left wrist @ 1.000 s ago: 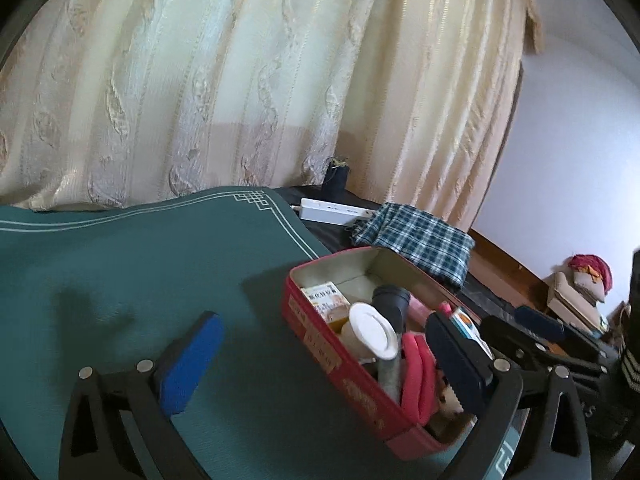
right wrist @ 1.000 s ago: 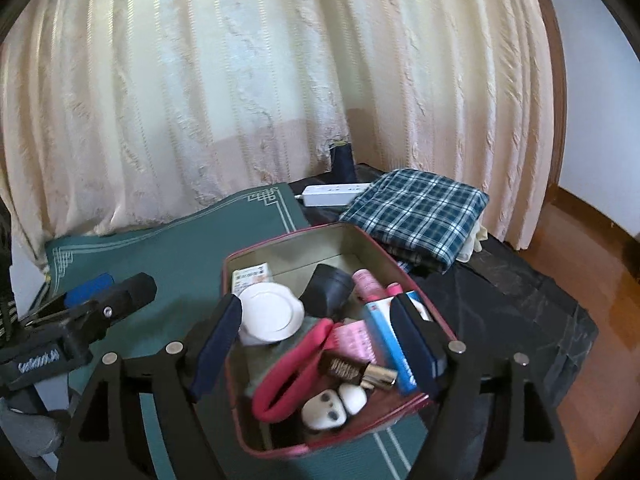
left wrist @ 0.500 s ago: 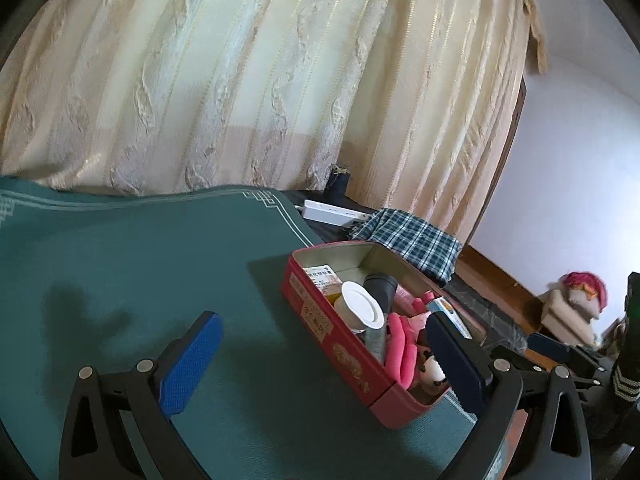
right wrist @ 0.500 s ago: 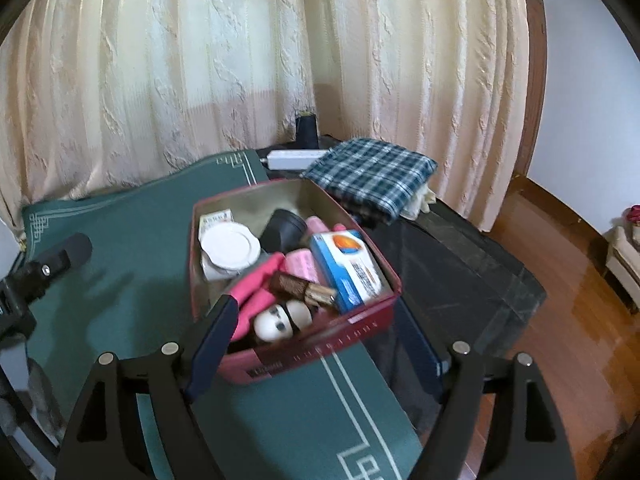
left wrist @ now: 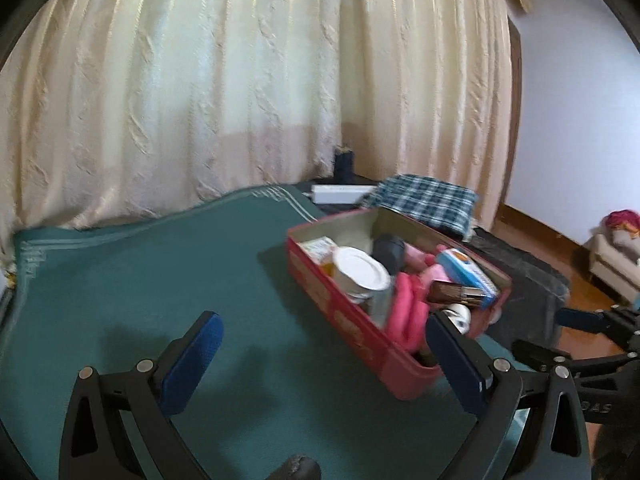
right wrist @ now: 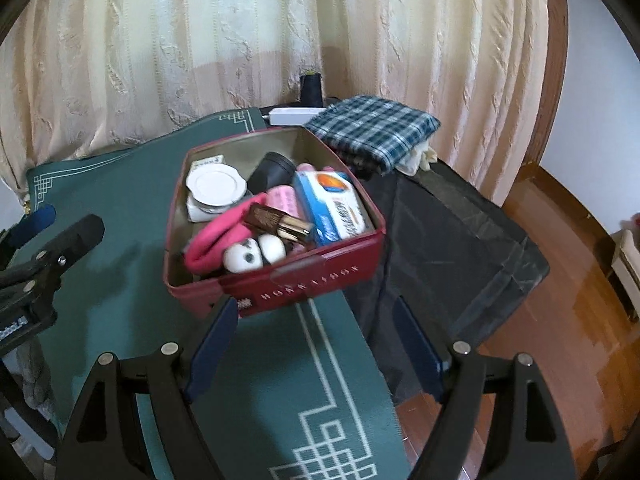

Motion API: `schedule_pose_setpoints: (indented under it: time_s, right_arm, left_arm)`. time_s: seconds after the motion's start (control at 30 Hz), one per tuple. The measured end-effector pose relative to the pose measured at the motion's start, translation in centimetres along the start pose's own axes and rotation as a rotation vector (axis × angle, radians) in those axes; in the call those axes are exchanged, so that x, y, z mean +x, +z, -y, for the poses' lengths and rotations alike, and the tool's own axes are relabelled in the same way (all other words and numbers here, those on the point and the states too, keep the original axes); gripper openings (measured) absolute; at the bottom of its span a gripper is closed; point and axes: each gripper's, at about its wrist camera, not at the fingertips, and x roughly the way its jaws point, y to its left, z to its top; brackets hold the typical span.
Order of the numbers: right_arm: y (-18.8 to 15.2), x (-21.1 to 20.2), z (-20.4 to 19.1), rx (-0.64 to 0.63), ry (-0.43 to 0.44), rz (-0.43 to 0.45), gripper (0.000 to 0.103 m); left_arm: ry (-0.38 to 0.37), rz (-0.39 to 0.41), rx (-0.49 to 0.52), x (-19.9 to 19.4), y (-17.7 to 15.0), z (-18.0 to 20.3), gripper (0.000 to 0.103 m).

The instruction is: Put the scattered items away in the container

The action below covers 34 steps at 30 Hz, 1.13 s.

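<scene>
Right wrist view: red tin (right wrist: pixel 320 280) crammed with white lid (right wrist: pixel 216 186), blue box (right wrist: pixel 334 206).

I see a table (right wrist: pixel 460 240) draped in dark cloth on its right part, with a green mat (right wrist: pixel 120 184) with pale line borders covering the left part. 1 red tin (right wrist: pixel 312 284), filled with small items, sits on the mat near its right edge. Behind it, on the dark cloth, lie a folded plaid cloth (right wrist: pixel 372 128), a white power strip (right wrist: pixel 296 115) and a dark spool (right wrist: pixel 311 89), standing upright by the curtain.
</scene>
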Motion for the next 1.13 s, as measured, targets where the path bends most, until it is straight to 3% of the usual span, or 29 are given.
schedule_pose_setpoints:
  time_s: [0.43,1.13]
  right_arm:
    - [-0.3,0.9,2.3,0.019,0.033,0.011,0.083]
    - [-0.6,1.0,2.2,0.008,0.073,0.035,0.083]
  left_arm:
    - [0.007,-0.044,0.014,1.7,0.0,2.4,0.102]
    - [0.002,-0.080,0.018,2.2,-0.1,2.9,0.102]
